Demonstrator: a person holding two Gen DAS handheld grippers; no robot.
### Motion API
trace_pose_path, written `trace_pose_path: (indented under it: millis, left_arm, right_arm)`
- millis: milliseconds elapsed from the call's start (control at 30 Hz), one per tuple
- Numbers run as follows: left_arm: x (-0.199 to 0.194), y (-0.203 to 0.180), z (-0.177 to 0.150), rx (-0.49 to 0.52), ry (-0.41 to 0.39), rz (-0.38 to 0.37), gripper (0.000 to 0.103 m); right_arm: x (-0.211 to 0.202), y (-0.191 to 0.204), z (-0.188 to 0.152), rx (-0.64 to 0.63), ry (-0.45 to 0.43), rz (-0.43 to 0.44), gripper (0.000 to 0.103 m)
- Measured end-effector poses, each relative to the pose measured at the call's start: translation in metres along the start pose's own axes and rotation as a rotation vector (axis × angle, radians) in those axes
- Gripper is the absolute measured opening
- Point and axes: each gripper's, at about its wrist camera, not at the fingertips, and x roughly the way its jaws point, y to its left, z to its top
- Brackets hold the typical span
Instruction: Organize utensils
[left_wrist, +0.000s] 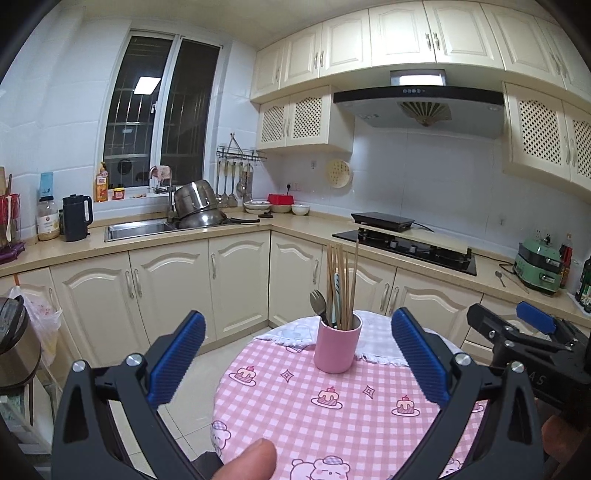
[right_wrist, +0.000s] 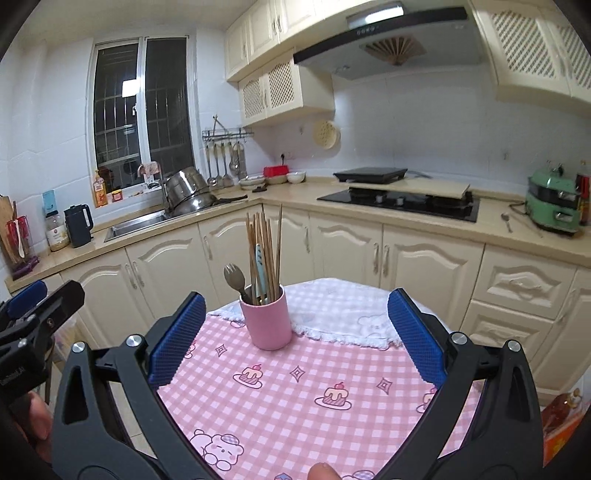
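A pink cup (left_wrist: 337, 346) (right_wrist: 266, 319) stands upright on the round table with a pink checked cloth (left_wrist: 314, 413) (right_wrist: 295, 398). It holds several wooden chopsticks (left_wrist: 341, 280) (right_wrist: 264, 251), a grey spork (left_wrist: 318, 303) (right_wrist: 233, 277) and a light blue utensil (right_wrist: 259, 266). My left gripper (left_wrist: 297, 350) is open and empty, held above the near side of the table with the cup ahead between its fingers. My right gripper (right_wrist: 295, 332) is open and empty, with the cup ahead, left of centre. The right gripper also shows in the left wrist view (left_wrist: 524, 332), and the left one in the right wrist view (right_wrist: 33, 310).
A white cloth (left_wrist: 373, 339) (right_wrist: 343, 314) lies on the table's far side behind the cup. Kitchen counters with a sink (left_wrist: 140, 229), pots (left_wrist: 195, 206), stove (left_wrist: 406, 243) and a green appliance (right_wrist: 552, 206) ring the room. A loose spoon (right_wrist: 506, 220) lies on the right counter. A bin (left_wrist: 14, 343) stands at left.
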Motion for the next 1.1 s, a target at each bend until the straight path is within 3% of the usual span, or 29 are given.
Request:
trace_pose_path:
  millis: [300,1100]
  left_arm:
    - [-0.015,-0.001,0.004,0.022,-0.036,0.029,0.099]
    - [-0.015,0.005,0.002,0.013,-0.025,0.039,0.099]
  right_arm:
    - [-0.012,0.005,0.004,-0.019,-0.026,0.006,0.097]
    - [-0.012,0.014,0.003,-0.035,-0.012,0.029,0.097]
